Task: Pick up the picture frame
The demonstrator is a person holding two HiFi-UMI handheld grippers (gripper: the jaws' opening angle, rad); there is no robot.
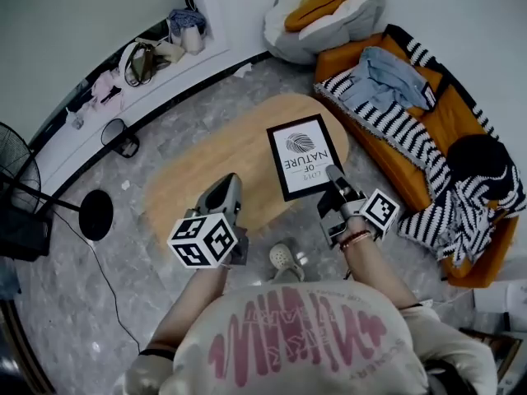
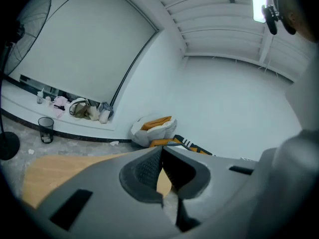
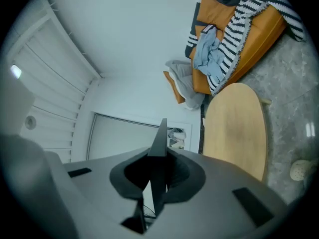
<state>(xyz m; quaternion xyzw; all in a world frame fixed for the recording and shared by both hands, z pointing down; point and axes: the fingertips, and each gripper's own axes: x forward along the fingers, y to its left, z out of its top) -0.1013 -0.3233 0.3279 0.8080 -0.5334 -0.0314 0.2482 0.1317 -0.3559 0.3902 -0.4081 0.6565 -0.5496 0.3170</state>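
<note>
The picture frame (image 1: 302,155) has a black border and a white print. It hangs tilted above the oval wooden table (image 1: 206,179), with my right gripper (image 1: 333,174) shut on its lower right edge. In the right gripper view the frame (image 3: 160,136) shows edge-on, clamped between the jaws of the right gripper (image 3: 158,156), with the table (image 3: 234,128) off to the right. My left gripper (image 1: 230,181) is raised over the table's near side, shut and holding nothing. In its own view the left gripper (image 2: 162,151) has its tips touching, and the table (image 2: 50,171) lies below.
An orange sofa (image 1: 449,113) with striped blankets and clothes stands to the right of the table. A white cushion (image 1: 325,11) lies at the back. A fan (image 1: 16,196), its round base (image 1: 96,214) and a mesh bin (image 1: 122,137) stand on the left. A shoe (image 1: 284,259) is by my feet.
</note>
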